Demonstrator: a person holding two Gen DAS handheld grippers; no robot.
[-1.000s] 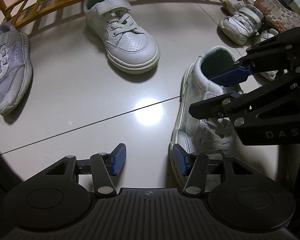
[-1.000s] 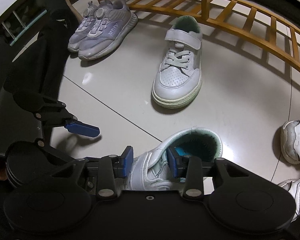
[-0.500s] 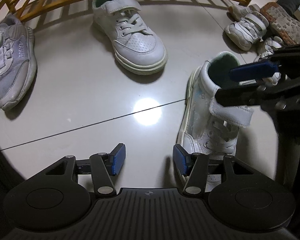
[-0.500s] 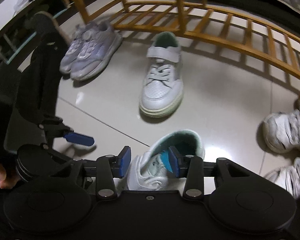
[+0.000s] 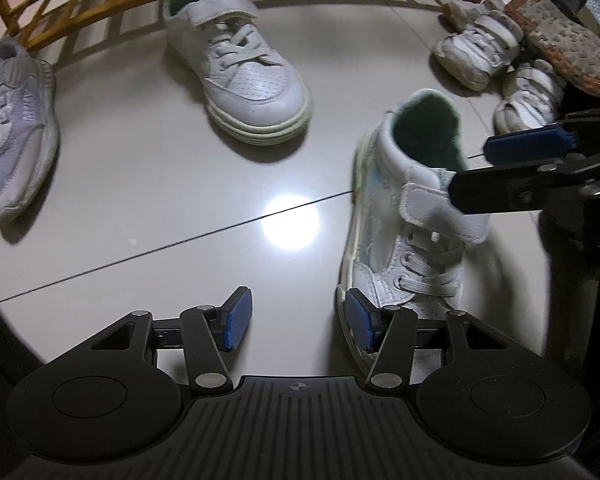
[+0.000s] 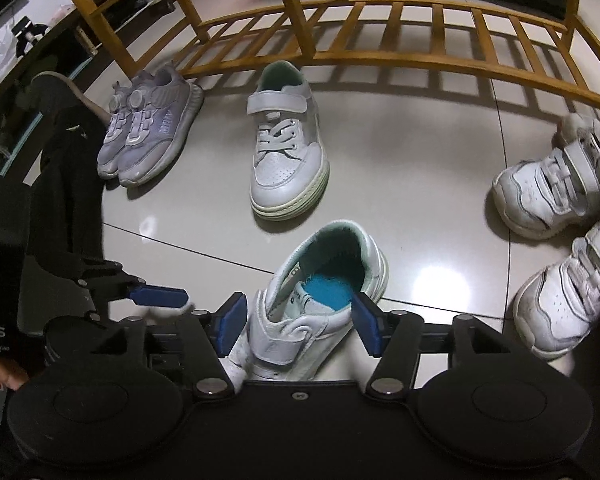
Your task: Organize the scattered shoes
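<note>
Now the right gripper (image 6: 296,328), jaws just opened, straddles the near shoe (image 6: 320,300) unclamped, likely releasing it at six o'clock of its mate (image 6: 288,148); the left gripper (image 5: 296,322) hangs empty, open.

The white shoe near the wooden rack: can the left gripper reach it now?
Probably yes. The left gripper is open and empty, and bare floor lies between it and that white shoe; nothing blocks the way.

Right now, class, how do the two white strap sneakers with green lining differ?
The far sneaker stands alone beside the wooden rack, toe towards the camera. The near sneaker points the opposite way, between the open pads of the right hand-held gripper. Both are white, laced and strapped: apparently a pair.
</note>
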